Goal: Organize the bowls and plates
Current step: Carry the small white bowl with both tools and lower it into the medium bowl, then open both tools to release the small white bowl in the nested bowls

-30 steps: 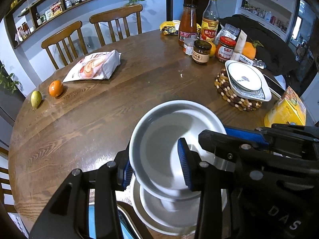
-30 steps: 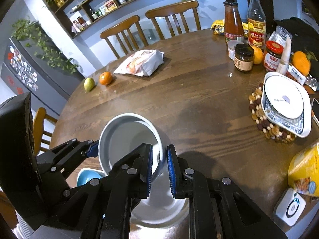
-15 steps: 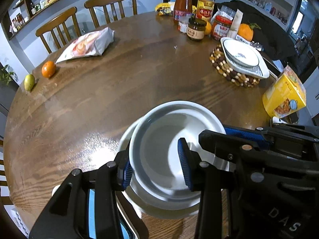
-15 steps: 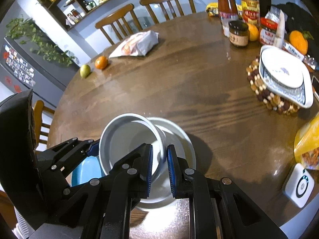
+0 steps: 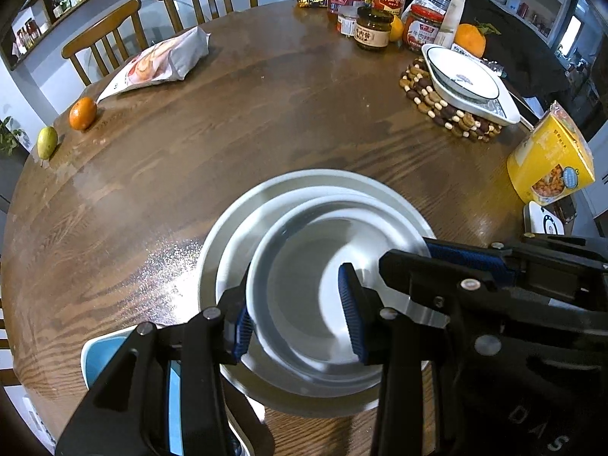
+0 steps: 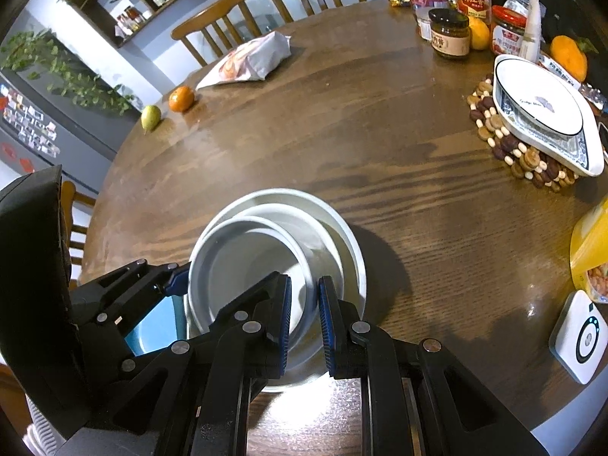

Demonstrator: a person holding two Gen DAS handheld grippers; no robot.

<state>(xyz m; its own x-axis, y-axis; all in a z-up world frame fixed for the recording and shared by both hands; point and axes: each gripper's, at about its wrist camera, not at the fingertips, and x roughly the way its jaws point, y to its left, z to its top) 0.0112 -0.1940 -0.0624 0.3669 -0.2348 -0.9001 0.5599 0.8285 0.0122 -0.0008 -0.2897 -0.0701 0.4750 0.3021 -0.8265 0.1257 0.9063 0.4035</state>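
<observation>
Sitting at the near edge of the round dark wooden table (image 5: 235, 140) is a small white ceramic bowl (image 5: 304, 285), nested in a wider white bowl (image 5: 243, 235) that rests on a broad white plate (image 5: 212, 243). Both grippers grip the small bowl's rim from opposite sides. The left gripper (image 5: 296, 311) has its blue-padded jaws clamped across the near rim, one pad outside the wall and one inside the hollow. The right gripper (image 6: 305, 315) has its jaws drawn close together on the rim's other side, pinching the thin wall between its blue pads. Whether the small bowl rests fully in the wider one or is a little tilted cannot be told.

Just beside the stack, at the table's edge under the left gripper, lies a light blue dish (image 5: 102, 353). Well apart on the right, a white oval dish with a dark blue rim line (image 5: 465, 76) sits in a patterned rectangular dish on a brown-and-cream beaded trivet (image 5: 437, 102). A yellow carton (image 5: 551, 163) stands near the right edge. Farther back stand dark-lidded and red-lidded jars (image 5: 374, 28) and sauce bottles. Across the table lie a white snack bag (image 5: 159, 62), an orange tangerine (image 5: 81, 113) and a green pear (image 5: 47, 141).
</observation>
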